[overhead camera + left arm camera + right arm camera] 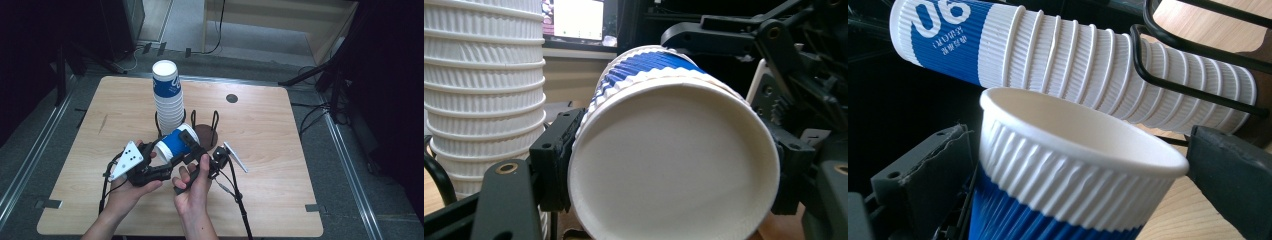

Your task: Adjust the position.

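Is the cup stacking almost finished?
A tall cup stack already stands in the wire holder. One blue-and-white cup is in hand, pinched by the left hand-held gripper and the right hand-held gripper together. The holder's other slot stands bare, so where that cup goes is unclear.

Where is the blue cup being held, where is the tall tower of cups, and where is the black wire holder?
blue cup (176,141), high view, on its blue side.
tower of cups (168,102), high view, on the white ribbed middle.
black wire holder (215,122), high view, on its right upright loop.
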`<state>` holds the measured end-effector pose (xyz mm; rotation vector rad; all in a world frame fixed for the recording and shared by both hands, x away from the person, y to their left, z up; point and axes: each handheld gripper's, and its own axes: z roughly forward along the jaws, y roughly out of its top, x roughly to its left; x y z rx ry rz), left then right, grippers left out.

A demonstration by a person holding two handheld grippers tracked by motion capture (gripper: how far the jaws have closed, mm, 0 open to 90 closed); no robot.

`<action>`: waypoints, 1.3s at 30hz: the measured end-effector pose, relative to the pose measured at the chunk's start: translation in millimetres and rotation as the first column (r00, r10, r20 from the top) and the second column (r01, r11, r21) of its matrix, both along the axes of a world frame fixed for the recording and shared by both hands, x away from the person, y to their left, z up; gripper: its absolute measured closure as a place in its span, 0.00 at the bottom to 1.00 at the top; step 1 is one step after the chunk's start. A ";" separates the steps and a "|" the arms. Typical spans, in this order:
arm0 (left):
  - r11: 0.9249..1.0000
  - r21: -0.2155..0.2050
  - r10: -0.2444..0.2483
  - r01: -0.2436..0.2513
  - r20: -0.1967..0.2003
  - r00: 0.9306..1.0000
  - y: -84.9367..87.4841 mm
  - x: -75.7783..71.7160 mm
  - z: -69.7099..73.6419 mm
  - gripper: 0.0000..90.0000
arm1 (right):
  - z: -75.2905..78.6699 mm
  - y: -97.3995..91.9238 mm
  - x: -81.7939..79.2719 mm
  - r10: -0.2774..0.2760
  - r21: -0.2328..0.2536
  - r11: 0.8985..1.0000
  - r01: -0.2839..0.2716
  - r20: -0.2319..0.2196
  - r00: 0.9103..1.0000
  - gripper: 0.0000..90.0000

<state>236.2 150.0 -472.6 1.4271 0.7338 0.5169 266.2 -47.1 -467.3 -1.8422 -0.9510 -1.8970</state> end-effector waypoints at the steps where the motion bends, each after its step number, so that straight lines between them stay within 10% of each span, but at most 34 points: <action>1: 1.000 0.001 0.000 0.000 0.001 1.000 0.2 -0.1 0.1 0.29 | -0.9 0.9 2.5 0.011 0.012 1.000 -0.011 0.016 1.000 0.00; 24: 1.000 0.013 0.003 -0.003 0.004 1.000 5.1 0.2 1.8 0.28 | -5.4 4.6 12.0 0.042 0.058 0.997 -0.045 0.055 0.998 0.13; 39: 0.999 -0.033 0.014 -0.016 -0.033 0.999 22.5 -1.1 9.5 0.12 | -3.8 -1.7 12.7 0.004 0.001 1.000 -0.004 0.090 0.996 0.15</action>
